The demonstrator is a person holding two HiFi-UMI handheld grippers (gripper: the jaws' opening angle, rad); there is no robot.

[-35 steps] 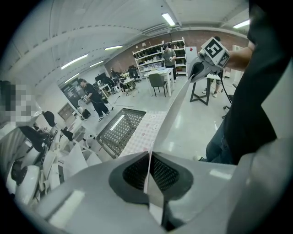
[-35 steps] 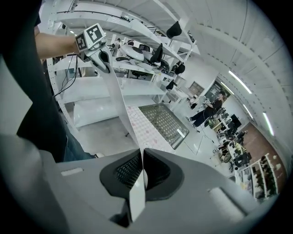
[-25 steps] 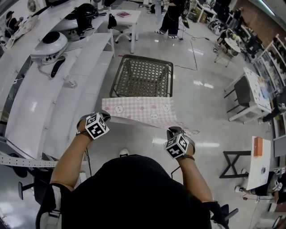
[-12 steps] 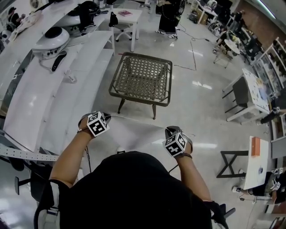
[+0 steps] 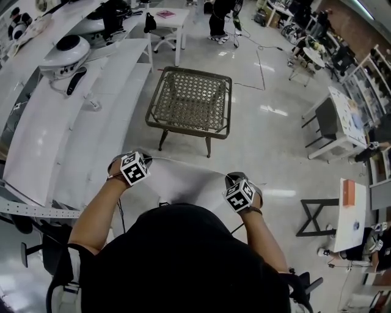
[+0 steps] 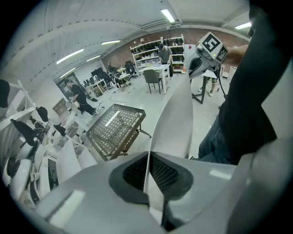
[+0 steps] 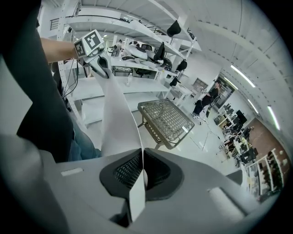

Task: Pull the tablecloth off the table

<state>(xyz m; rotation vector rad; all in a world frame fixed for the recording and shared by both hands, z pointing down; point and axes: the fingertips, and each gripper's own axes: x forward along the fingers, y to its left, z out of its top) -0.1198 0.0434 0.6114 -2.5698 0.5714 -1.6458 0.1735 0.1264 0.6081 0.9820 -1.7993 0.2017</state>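
From the head camera, the white tablecloth stretches as a band between the left tool and the right tool. It is wholly off the square woven-top table with a dark metal frame, just short of its near edge, over the glossy floor. That view does not show the grips; the tool cameras do. In the left gripper view the left tool has its jaws pinched tight on the cloth's thin edge, and the sheet runs away to the right tool, raised at its far end. In the right gripper view the right tool is likewise clamped on the cloth, a small flap poking back through the jaws. There the table's near corner shows beyond the sheet. Long white curved benches run beside the table's left edge. A person in dark clothes stands past its far edge. A black cross-legged stand sits well off its right edge. The holder's dark torso hides the cloth's lower part.
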